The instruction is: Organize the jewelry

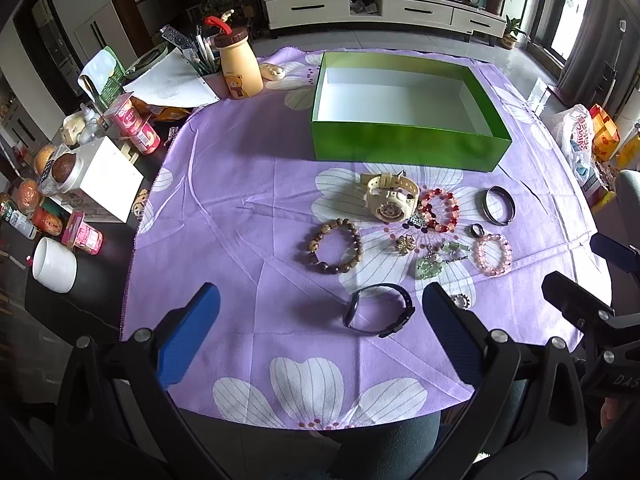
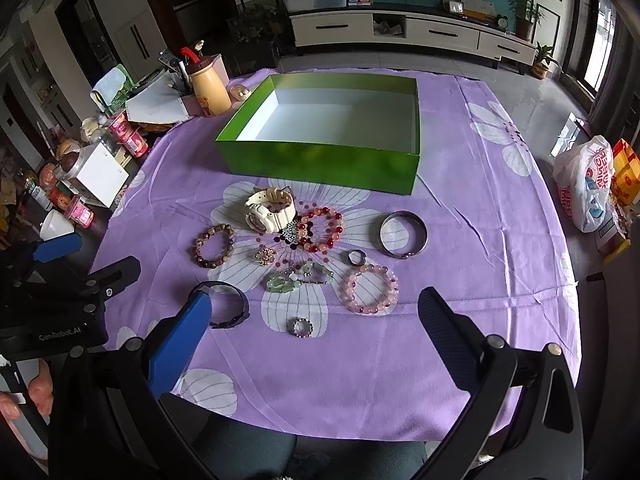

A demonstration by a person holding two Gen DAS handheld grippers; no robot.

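Both the left hand-held gripper (image 1: 320,316) and right hand-held gripper (image 2: 316,320) hover wide apart, holding nothing, seemingly above the purple cloth (image 1: 240,208).

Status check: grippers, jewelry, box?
Left gripper, right gripper open, empty. Jewelry, e.g. watch, on cloth; box empty. Path clear.

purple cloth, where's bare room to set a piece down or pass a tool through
Bare cloth lies left of the wooden bead bracelet, out to the cloth's edge, and in front of the black band toward the near edge. The green box is empty inside. It is crowded from the cream watch across to the pink bead bracelet and metal bangle.
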